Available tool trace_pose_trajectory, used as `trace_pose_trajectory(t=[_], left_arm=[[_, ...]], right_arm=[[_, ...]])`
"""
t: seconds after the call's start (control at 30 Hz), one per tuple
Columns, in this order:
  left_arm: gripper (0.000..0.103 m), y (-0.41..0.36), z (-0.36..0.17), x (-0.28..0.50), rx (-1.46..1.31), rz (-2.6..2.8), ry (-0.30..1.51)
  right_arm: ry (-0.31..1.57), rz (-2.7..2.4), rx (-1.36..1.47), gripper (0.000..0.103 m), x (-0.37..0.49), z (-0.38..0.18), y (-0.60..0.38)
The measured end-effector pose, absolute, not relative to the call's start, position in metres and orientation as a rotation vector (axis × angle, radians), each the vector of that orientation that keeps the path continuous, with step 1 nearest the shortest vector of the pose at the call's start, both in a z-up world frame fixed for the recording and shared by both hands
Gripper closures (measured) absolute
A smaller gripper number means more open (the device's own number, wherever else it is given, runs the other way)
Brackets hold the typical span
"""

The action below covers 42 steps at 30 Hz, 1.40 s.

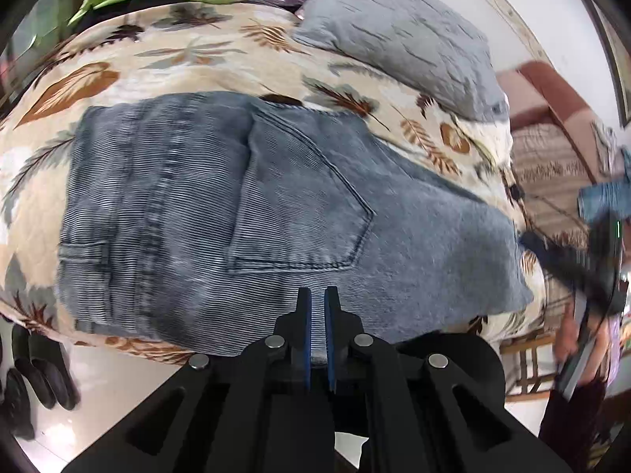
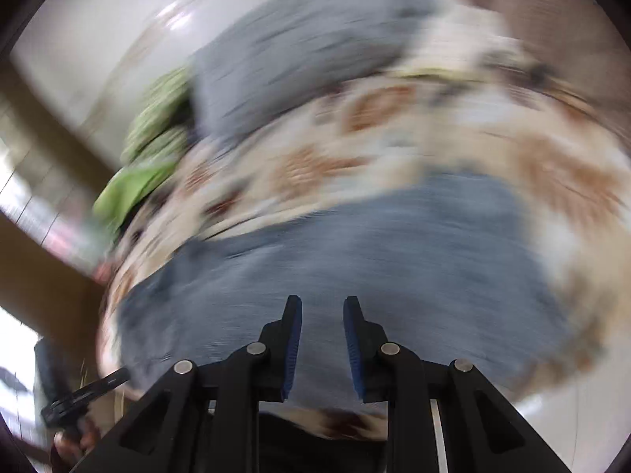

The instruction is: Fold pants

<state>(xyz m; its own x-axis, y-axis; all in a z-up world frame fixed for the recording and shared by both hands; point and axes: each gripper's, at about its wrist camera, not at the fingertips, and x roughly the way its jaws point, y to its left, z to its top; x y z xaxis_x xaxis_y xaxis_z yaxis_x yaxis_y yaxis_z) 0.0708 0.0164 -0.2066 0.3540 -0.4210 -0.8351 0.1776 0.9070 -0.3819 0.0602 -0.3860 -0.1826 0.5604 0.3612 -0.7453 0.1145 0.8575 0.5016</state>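
in the left wrist view we see the pants (image 1: 244, 213) sharply, folded on the leaf-print bed (image 1: 165, 51) at frame centre, back pocket up, with a grey pillow (image 1: 398, 35) at upper right. our left tongs (image 1: 318, 295) are clenched on nothing, over the near hem. the right wrist view is smeared by motion; there our right tongs (image 2: 322, 307) stand slightly apart, empty, above the denim. shoes (image 1: 35, 374) sit on the floor at lower left, beyond the bed's edge.
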Motion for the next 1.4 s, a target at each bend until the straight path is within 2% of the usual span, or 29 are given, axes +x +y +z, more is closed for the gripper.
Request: trace_pose_trajectory(t=[0.03,0.07,0.1,0.17,0.2,0.23,0.27,0.3,0.33,0.63,0.8,0.9,0.93,0.97,1.13,1.27,1.4], left_arm=[[0.093,0.015,-0.208,0.071,-0.234,-0.391,1.151],[0.08,0.014,-0.21,0.074,-0.225,-0.378,1.159],[0.061,0.014,-0.212,0.075,-0.214,-0.357,1.161],[0.036,0.014,-0.214,0.078,-0.166,-0.285,1.15],[0.035,0.013,-0.215,0.079,-0.141,-0.26,1.139],[0.035,0.011,-0.216,0.079,-0.126,-0.255,1.134],[0.034,0.009,-0.217,0.081,-0.107,-0.254,1.135],[0.034,0.007,-0.22,0.082,-0.086,-0.249,1.142],[0.034,0.007,-0.222,0.083,-0.08,-0.247,1.147],[0.031,-0.004,-0.236,0.091,-0.029,-0.256,1.168],[0.031,-0.002,-0.235,0.094,-0.037,-0.265,1.179],[0.031,0.0,-0.236,0.095,-0.046,-0.264,1.187],[0.031,0.0,-0.236,0.096,-0.046,-0.263,1.19],[0.031,0.001,-0.235,0.095,-0.045,-0.262,1.194],[0.031,0.002,-0.235,0.099,-0.053,-0.258,1.207],[0.031,0.002,-0.234,0.102,-0.057,-0.253,1.212],[0.031,0.001,-0.234,0.1,-0.053,-0.251,1.207]], right_arm=[[0.994,0.217,0.525,0.078,0.082,-0.182,-0.369],[1.008,0.248,0.507,0.078,0.095,-0.181,-0.357],[1.022,0.278,0.478,0.078,0.112,-0.181,-0.341],[1.056,0.321,0.424,0.074,0.139,-0.184,-0.317],[1.081,0.333,0.401,0.072,0.152,-0.188,-0.306],[1.099,0.345,0.392,0.065,0.161,-0.192,-0.299],[1.121,0.355,0.386,0.049,0.171,-0.196,-0.291],[1.139,0.362,0.38,0.042,0.181,-0.201,-0.285],[1.149,0.371,0.38,0.039,0.184,-0.206,-0.281],[1.264,0.465,0.368,0.039,0.233,-0.241,-0.257],[1.327,0.526,0.322,0.044,0.241,-0.256,-0.246],[1.347,0.548,0.245,0.069,0.239,-0.255,-0.241],[1.36,0.552,0.186,0.08,0.237,-0.255,-0.236],[1.361,0.554,0.152,0.086,0.235,-0.254,-0.233],[1.327,0.515,-0.049,0.094,0.223,-0.242,-0.213],[1.252,0.425,-0.157,0.095,0.228,-0.232,-0.205],[1.2,0.378,-0.125,0.095,0.238,-0.23,-0.204]])
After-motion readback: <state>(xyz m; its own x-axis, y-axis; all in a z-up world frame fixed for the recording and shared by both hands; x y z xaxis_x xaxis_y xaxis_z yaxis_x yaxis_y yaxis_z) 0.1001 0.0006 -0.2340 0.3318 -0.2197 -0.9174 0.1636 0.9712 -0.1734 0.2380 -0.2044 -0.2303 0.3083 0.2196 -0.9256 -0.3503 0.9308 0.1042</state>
